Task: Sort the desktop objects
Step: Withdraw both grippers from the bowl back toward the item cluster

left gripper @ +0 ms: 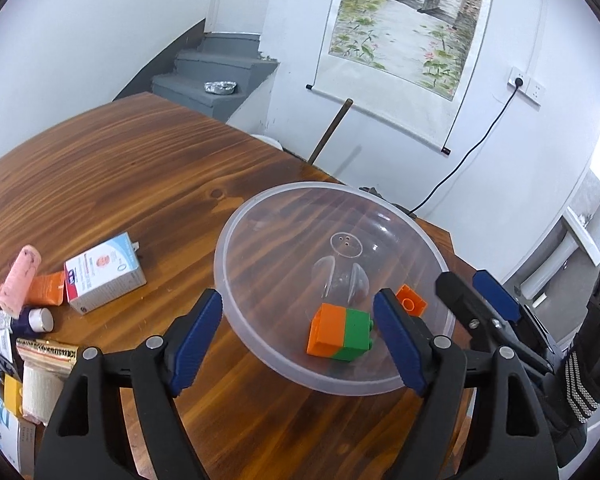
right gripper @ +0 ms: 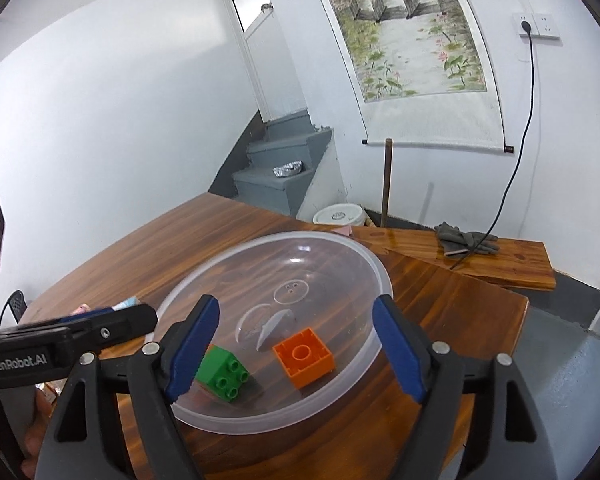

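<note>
Clear plastic bowl point(right gripper: 376, 276) on wooden table point(left gripper: 120, 184) holds orange-green block point(left gripper: 338, 334) and orange brick point(right gripper: 304, 356); left gripper point(left gripper: 300, 340) and right gripper point(right gripper: 296, 348) both released, empty.

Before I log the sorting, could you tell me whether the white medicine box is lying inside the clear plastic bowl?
No, the white medicine box lies on the wooden table left of the clear plastic bowl.

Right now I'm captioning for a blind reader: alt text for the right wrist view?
A clear round plastic bowl on a brown wooden table holds a green studded brick and an orange hollow-side-up brick, between the right gripper's open blue-padded jaws.
</note>
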The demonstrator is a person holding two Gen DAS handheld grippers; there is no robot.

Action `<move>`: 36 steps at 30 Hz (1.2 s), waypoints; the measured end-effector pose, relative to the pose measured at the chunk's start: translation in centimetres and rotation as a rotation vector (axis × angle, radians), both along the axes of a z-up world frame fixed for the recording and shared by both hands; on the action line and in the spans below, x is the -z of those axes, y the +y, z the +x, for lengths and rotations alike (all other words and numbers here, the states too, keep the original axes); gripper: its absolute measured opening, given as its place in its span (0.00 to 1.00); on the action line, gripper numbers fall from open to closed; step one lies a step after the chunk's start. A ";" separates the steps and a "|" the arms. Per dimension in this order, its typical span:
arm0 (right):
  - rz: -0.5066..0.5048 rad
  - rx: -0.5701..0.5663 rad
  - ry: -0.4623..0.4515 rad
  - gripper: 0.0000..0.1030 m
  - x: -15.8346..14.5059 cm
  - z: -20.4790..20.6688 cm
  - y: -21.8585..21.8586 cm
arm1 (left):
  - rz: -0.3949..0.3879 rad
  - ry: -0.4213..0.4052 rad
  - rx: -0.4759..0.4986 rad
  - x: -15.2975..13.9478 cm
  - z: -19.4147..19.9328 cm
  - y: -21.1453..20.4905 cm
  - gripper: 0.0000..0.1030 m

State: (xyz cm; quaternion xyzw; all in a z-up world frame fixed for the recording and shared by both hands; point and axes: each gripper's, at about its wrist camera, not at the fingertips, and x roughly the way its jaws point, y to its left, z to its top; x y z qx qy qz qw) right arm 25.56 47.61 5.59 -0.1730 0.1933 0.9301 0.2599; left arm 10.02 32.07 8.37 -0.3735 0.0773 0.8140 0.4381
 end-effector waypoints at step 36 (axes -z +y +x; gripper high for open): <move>0.143 -0.220 0.091 1.00 -3.2 -2.3 -10.1 | -0.051 0.084 -0.544 1.4 -4.7 -20.0 0.79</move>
